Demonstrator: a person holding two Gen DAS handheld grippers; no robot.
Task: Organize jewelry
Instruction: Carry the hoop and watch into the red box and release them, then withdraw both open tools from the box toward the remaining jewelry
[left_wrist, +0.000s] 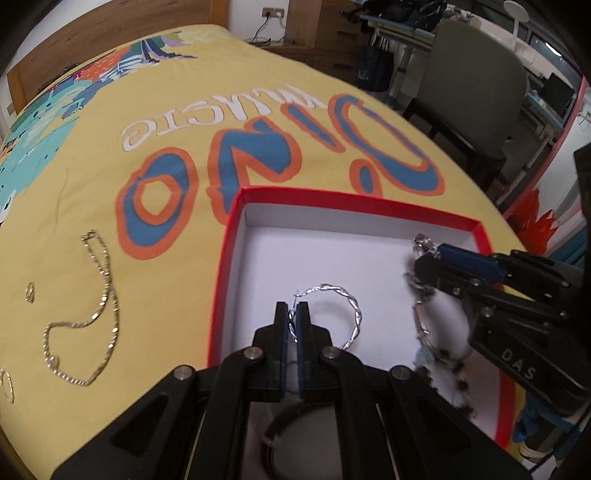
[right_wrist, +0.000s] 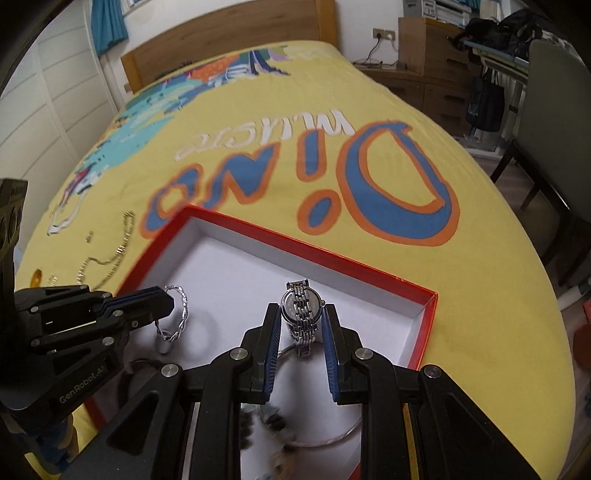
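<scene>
While the left hand-held gripper (left_wrist: 294, 314) pinches a twisted silver hoop (left_wrist: 332, 314), only the right view shows the right hand-held gripper (right_wrist: 300, 321) clamping a watch (right_wrist: 301, 314).

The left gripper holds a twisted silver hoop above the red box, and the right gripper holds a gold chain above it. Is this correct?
Not quite: the right gripper holds a silver watch, shown in the right wrist view. The gold chain lies on the bedspread. The left gripper does hold the hoop above the red box.

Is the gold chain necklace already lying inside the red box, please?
No, the gold chain necklace lies on the yellow bedspread, outside the red box.
</scene>
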